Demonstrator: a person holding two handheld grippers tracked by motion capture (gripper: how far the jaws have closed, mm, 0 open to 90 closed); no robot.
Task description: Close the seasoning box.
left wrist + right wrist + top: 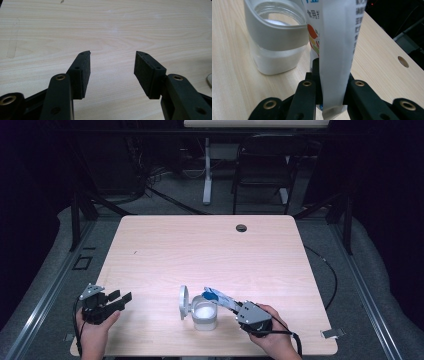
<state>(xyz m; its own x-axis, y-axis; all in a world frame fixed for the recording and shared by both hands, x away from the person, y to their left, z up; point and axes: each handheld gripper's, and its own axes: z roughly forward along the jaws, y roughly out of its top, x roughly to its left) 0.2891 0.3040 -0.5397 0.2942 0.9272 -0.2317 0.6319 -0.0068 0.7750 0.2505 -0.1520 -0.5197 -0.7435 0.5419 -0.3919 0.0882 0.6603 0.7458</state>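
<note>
A clear jar (204,314) with a grey collar and white powder inside stands near the table's front edge, its round lid (183,302) flipped open to the left. My right gripper (240,309) is shut on a white printed pouch (220,297), tilted with its blue end over the jar's mouth. In the right gripper view the pouch (335,50) rises between the jaws beside the jar (275,37). My left gripper (120,298) stands open at the front left, its pads (83,72) apart over bare wood.
The wooden table (200,250) has a cable hole (241,227) near its far edge. A dark chair (262,162) and a white desk leg (207,170) stand beyond the table. A cable (330,270) runs off the right side.
</note>
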